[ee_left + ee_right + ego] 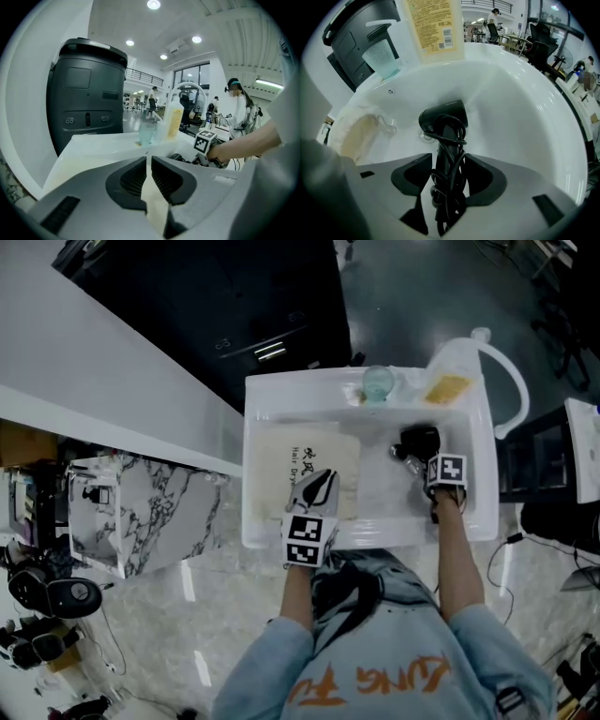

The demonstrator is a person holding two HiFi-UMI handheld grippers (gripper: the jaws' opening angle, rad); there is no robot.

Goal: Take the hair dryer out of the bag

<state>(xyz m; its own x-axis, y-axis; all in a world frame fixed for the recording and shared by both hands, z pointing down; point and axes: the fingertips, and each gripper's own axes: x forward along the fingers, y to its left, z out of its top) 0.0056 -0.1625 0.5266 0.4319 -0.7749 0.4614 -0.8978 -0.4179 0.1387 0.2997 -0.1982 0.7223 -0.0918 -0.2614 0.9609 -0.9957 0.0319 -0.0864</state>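
Black hair dryer (443, 117) clamped in right gripper (449, 164) jaws; left gripper (148, 161) jaws pinch bag (154, 204).

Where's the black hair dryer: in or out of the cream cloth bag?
Out. The right gripper clamps the black hair dryer inside the white basin, apart from the cream cloth bag.

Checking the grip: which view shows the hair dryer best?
Right gripper view: the hair dryer, cord wrapped, sits clamped in the right claw. Head view shows it small, dark; left gripper view, just a sliver.
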